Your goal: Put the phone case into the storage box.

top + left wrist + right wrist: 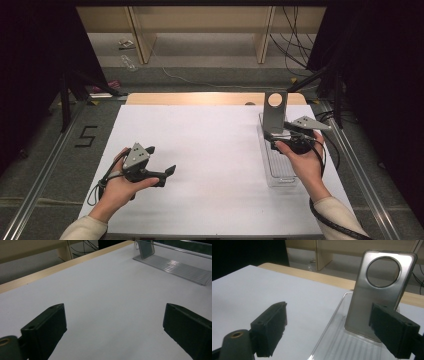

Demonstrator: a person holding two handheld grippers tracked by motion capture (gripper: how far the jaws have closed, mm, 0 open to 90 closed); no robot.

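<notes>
right hand-held gripper (295,142) lined up on the phone case (274,112)

the grey phone case stands upright at the far end of a clear ridged tray (280,172) on the desk's (210,150) right side, likely propped for an easy grip. right jaws apart, nothing held; left hand-held gripper (160,175) rests with jaws apart over bare desk, well apart.

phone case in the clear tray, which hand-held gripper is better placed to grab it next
Right. The right hand-held gripper is open at the clear tray, jaws flanking the upright phone case. The left hand-held gripper is open over bare table far across.
</notes>
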